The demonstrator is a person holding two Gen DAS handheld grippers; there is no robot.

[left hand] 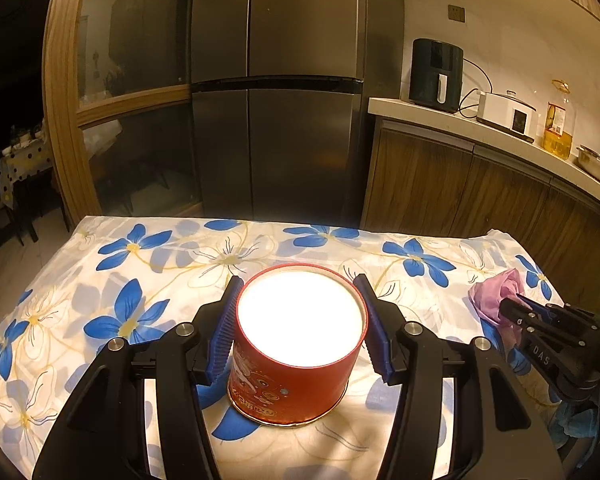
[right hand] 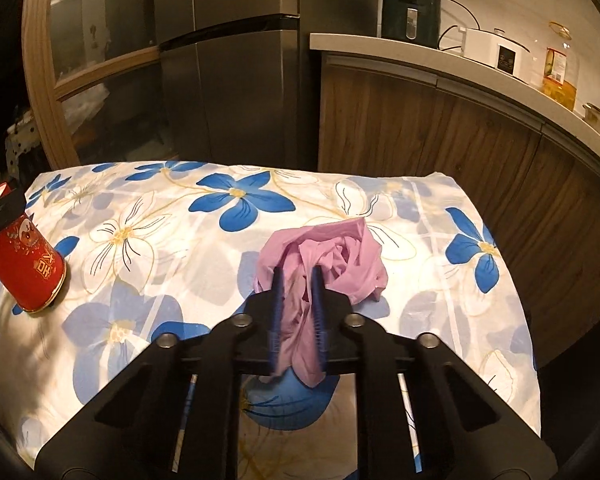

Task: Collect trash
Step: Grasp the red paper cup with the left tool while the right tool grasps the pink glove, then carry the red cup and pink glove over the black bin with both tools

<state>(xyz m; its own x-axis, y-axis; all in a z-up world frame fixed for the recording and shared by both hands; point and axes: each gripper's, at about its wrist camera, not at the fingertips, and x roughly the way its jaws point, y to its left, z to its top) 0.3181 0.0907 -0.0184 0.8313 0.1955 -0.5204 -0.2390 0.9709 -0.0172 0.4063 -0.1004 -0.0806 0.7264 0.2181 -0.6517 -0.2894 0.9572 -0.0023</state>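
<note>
A red round can (left hand: 296,364) with a bright, washed-out open top stands upright on the flowered tablecloth (left hand: 160,264). My left gripper (left hand: 298,280) has its blue pads pressed on both sides of the can's rim. The can also shows at the left edge of the right wrist view (right hand: 28,272). My right gripper (right hand: 296,276) is shut on a crumpled pink plastic bag (right hand: 340,256), which rests on the cloth at the table's right side. The bag (left hand: 496,292) and right gripper (left hand: 518,300) also show at the right of the left wrist view.
A steel fridge (left hand: 280,88) stands behind the table. A wooden counter (left hand: 460,184) to the right carries an air fryer (left hand: 436,76), a white cooker (left hand: 508,114) and an oil bottle (left hand: 558,124). A glass door (left hand: 124,92) is at the left.
</note>
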